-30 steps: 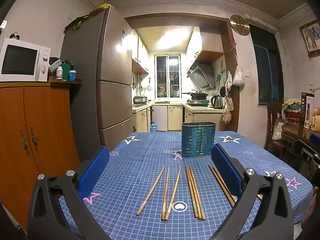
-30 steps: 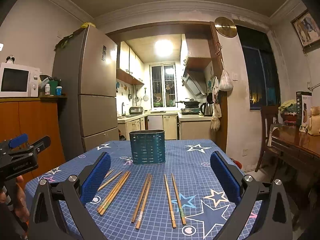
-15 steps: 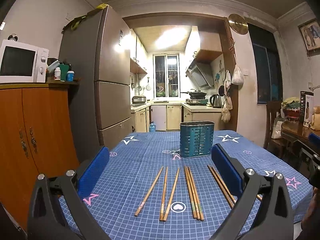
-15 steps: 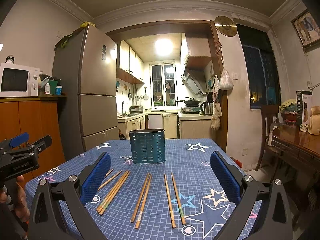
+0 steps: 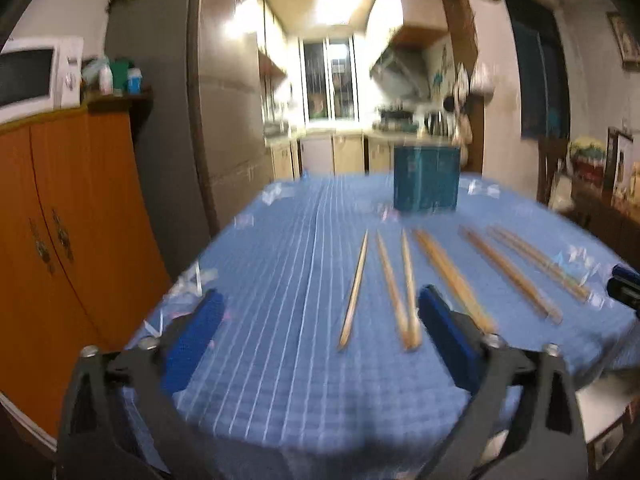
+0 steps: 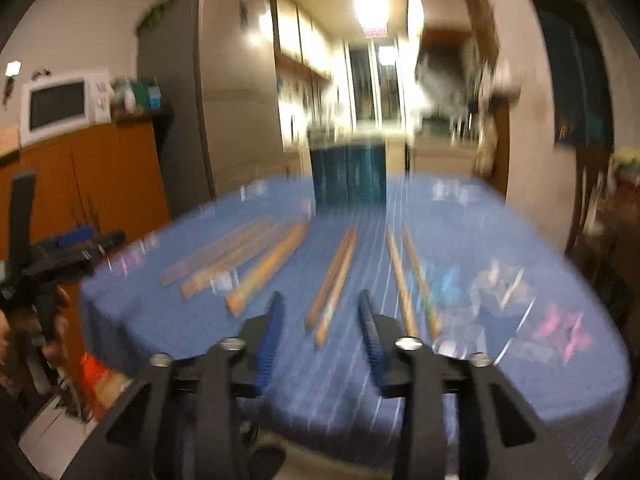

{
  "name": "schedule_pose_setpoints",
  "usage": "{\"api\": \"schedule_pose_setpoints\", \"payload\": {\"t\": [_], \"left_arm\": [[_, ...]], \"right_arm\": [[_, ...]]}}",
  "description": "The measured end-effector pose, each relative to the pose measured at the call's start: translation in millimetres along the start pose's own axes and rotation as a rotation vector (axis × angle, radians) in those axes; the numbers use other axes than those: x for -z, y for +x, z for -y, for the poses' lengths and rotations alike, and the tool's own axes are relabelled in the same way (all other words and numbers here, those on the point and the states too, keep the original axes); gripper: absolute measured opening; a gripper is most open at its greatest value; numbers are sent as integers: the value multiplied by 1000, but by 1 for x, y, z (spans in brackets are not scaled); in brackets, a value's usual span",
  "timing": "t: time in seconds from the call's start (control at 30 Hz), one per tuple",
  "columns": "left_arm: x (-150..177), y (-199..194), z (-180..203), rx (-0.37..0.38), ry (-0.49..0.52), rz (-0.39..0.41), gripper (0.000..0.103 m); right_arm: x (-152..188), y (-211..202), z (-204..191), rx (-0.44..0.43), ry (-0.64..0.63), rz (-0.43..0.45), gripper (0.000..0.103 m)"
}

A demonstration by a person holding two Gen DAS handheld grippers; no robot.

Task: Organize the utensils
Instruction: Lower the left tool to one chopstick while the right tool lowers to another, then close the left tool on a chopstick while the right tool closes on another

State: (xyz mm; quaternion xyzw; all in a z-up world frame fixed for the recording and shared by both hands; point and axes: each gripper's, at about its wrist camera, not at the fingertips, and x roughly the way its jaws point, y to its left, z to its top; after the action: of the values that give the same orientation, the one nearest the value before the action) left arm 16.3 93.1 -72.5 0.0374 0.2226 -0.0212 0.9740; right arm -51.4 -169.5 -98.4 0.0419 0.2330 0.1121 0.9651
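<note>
Blue-padded right gripper [image 6: 320, 336] has swooped low, jaws narrowed but empty around a chopstick pair [image 6: 332, 280]; left gripper [image 5: 316, 332] dips too, jaws spread — pickup looks imminent.

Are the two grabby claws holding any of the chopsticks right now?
No. The left gripper and right gripper are both open with nothing between their pads. All the chopsticks lie on the blue tablecloth.

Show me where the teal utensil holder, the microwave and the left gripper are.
teal utensil holder [image 5: 426, 178], left wrist view, front wall.
microwave [image 6: 60, 105], right wrist view, dark door window.
left gripper [image 5: 318, 334], left wrist view, midway between its blue fingertips, open.
</note>
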Motion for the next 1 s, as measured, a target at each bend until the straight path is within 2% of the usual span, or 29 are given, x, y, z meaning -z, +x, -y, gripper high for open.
{"api": "schedule_pose_setpoints", "payload": {"t": [0.03,0.1,0.23,0.4,0.53,0.63,0.7,1.0], "left_arm": [[6,8,-4,12,-6,-36,77],[13,19,-7,33,-16,-76,68],[19,33,-6,65,-2,-110,67],[24,49,-1,93,17,-146,67],[24,58,2,127,17,-159,60],[23,68,2,155,7,-175,45],[23,74,2,189,0,-187,31],[24,81,11,174,37,-165,27]], "right_arm": [[6,10,1,-11,4,-33,24],[11,25,-1,-28,0,-70,24],[9,46,-6,-44,11,-96,24],[7,59,-12,-4,-33,-96,24],[8,61,-11,6,-37,-84,22],[8,60,-11,12,-33,-79,21],[9,59,-10,17,-33,-74,19],[11,59,-12,33,-48,-63,19]]}}
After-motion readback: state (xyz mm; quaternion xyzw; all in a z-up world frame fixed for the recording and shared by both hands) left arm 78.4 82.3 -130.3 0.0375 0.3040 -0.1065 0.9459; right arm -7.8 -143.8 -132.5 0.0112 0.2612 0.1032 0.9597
